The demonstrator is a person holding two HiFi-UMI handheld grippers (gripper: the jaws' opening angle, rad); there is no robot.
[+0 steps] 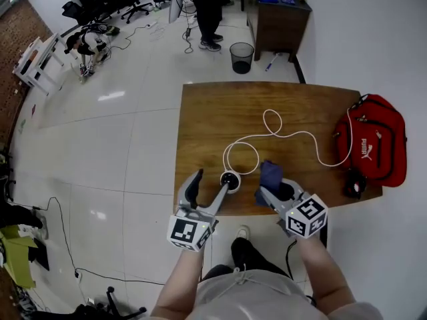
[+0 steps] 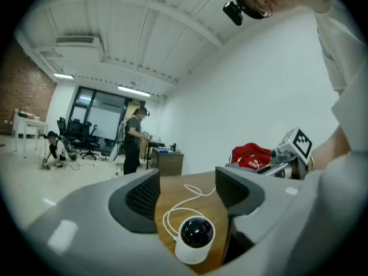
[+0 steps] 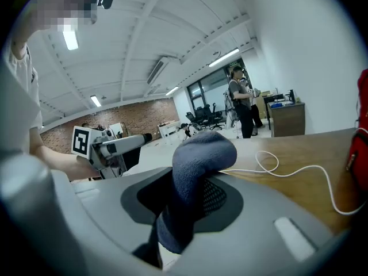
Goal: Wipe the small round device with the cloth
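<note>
Left gripper view shows us our left claw (image 2: 187, 191) standing fairly wide, the small round device (image 2: 195, 239) low between its jaws with bare surface (image 2: 172, 191) on either side. Beside it, our right claw (image 3: 184, 197) clamps the blue cloth (image 3: 201, 154), bunched above its jaws.

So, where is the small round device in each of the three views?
Head view: device at the table's near edge, centre.
Left gripper view: device bottom centre, low between the jaws.
Right gripper view: not in it.
Shared landmark: the white cable on the table, in all three.
</note>
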